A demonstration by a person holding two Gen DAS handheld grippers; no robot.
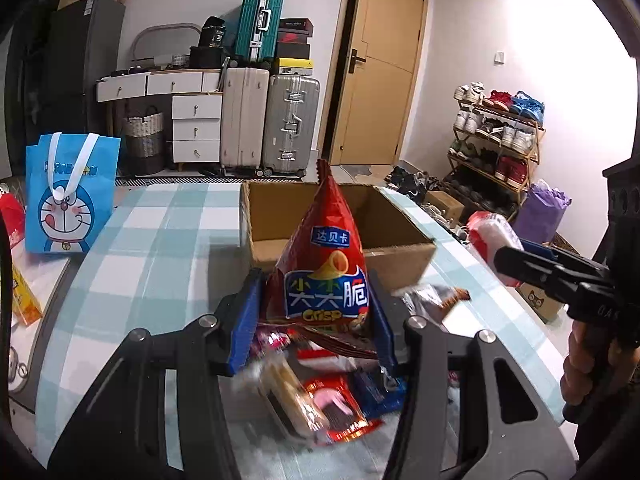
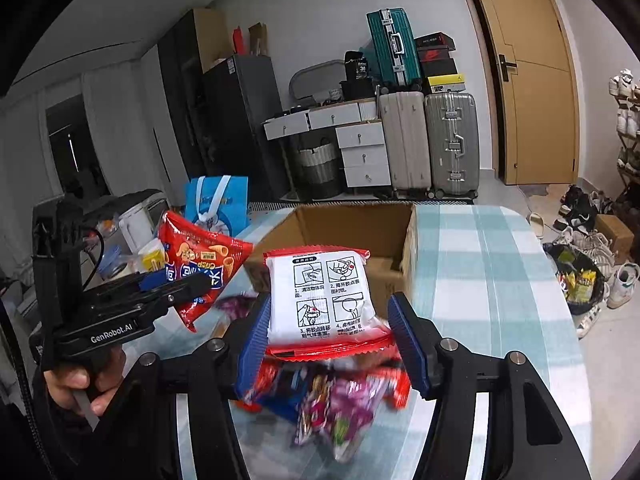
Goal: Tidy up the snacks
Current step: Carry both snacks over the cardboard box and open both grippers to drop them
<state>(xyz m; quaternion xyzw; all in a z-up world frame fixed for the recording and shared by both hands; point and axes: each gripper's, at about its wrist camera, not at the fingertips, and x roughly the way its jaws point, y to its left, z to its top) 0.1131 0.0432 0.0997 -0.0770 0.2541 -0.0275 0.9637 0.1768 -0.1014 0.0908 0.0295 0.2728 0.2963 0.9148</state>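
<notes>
We see the red cone-shaped crisp bag (image 1: pixel 320 276) standing upright between the blue pads of the left gripper (image 1: pixel 316 312), which pinch its lower part from both sides; its crimped tip points up in front of the open cardboard box (image 1: pixel 400 254). From the right wrist view the same bag shows at the left, tilted, clamped in the black tool that a hand (image 2: pixel 80 380) grips by its handle.

The right gripper (image 2: pixel 330 336) holds a white packet with red edges (image 2: pixel 320 296), its face printed with four instruction drawings. The left pad presses on the packet's side. The right pad stands just beside the packet's crimped red bottom edge, and we cannot tell for sure that it touches. In the left wrist view this packet appears at the right edge, gripped in the black jaws of the other tool.

Both packets are lifted above a loose heap of snacks (image 2: pixel 332 404) lying on the near part of the table, blurred in both views: red, blue and purple wrappers overlapping one another. The heap sits just in front of the box, which lies further back on the table and looks bare inside as far as we can see.

The table carries a blue and white checked cloth (image 1: pixel 160 240). At its far left edge stands a blue cartoon gift bag (image 1: pixel 68 196). Beyond the table, suitcases (image 1: pixel 272 120) and white drawers (image 1: pixel 196 128) line the wall, with a wooden door (image 1: pixel 380 60) to the right and a shoe rack (image 1: pixel 496 136) beyond it.
</notes>
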